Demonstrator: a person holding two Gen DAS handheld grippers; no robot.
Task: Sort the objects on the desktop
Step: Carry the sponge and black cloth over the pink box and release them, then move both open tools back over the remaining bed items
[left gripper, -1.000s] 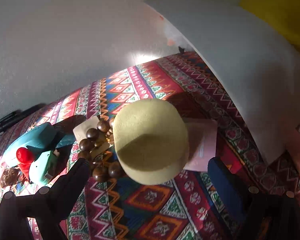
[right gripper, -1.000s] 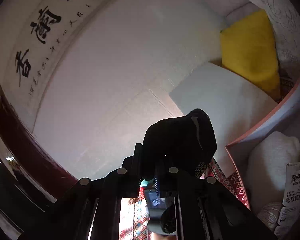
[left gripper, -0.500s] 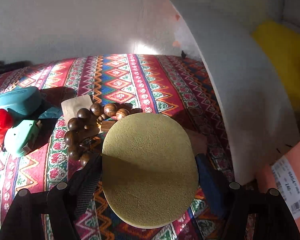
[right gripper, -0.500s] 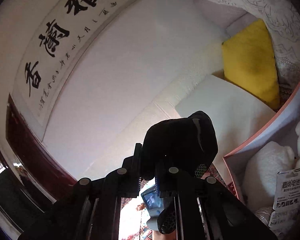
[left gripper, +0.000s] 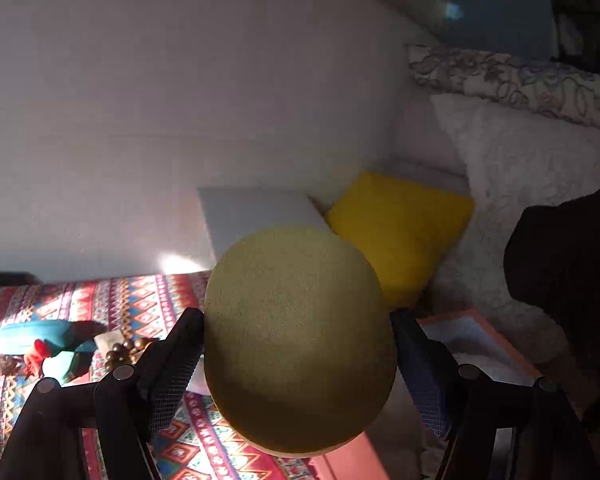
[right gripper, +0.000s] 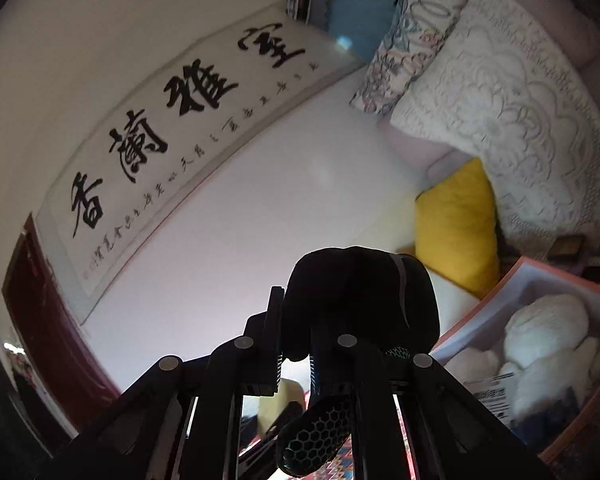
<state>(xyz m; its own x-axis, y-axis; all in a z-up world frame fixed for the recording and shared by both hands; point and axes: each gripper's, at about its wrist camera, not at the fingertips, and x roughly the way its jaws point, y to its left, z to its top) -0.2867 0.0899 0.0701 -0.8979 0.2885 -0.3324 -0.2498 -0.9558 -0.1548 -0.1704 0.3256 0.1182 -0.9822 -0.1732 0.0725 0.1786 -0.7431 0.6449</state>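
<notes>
Left hand-held gripper [left gripper: 298,354] pinches the green pad [left gripper: 298,336] by its side edges, lifted clear of the bench [left gripper: 100,300]; its long axis runs 6 to 12, flat face to camera. Right hand-held gripper [right gripper: 296,364] is clamped on a black object [right gripper: 360,300]. Box [left gripper: 480,344] at 3 already holds white items. Left to sort at 9: beads [left gripper: 124,350], teal toy [left gripper: 40,340]. Judged partway done.

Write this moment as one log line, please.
left gripper: shut on olive pad, lifted | right gripper: shut on black object | pink box: nearby
</notes>
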